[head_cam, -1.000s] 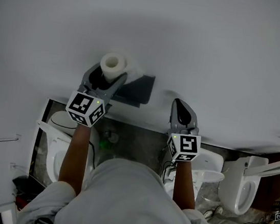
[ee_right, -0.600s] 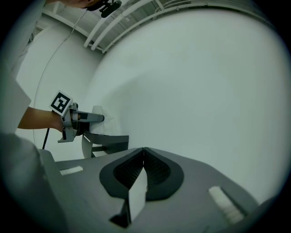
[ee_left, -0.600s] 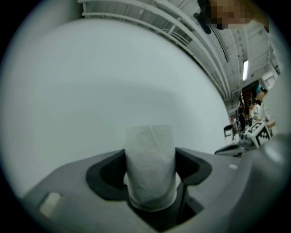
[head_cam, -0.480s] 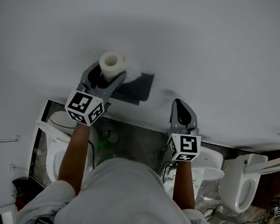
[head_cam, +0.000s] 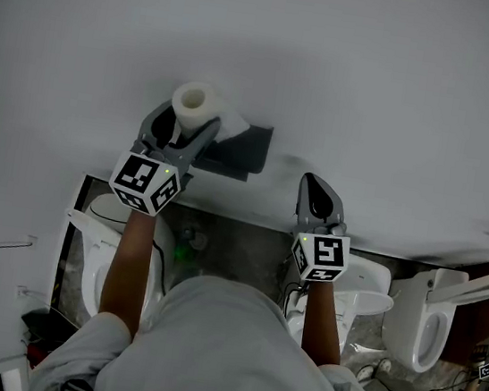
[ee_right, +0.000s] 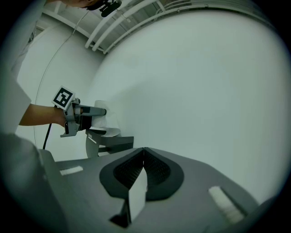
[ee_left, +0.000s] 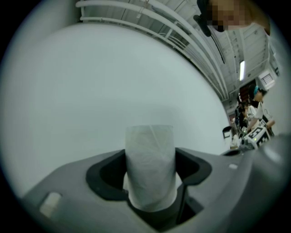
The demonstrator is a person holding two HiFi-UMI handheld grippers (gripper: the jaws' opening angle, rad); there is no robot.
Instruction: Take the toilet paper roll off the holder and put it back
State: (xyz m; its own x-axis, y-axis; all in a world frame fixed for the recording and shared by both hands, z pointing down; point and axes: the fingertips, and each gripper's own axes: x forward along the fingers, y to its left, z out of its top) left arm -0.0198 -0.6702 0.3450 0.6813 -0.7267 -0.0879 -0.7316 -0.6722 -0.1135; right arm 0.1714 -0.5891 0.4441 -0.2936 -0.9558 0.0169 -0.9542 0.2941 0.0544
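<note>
Left tongs [head_cam: 185, 126] grip the toilet paper roll [head_cam: 194, 102] by its sides, jaws spread wide around it. I see the roll standing upright just above the left end of the holder [head_cam: 240, 151]. Right tongs [head_cam: 319, 187], right of the holder, are pressed together on nothing.

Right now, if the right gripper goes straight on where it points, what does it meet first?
The right gripper would likely meet the bare white wall; the holder sits off to its left.
</note>
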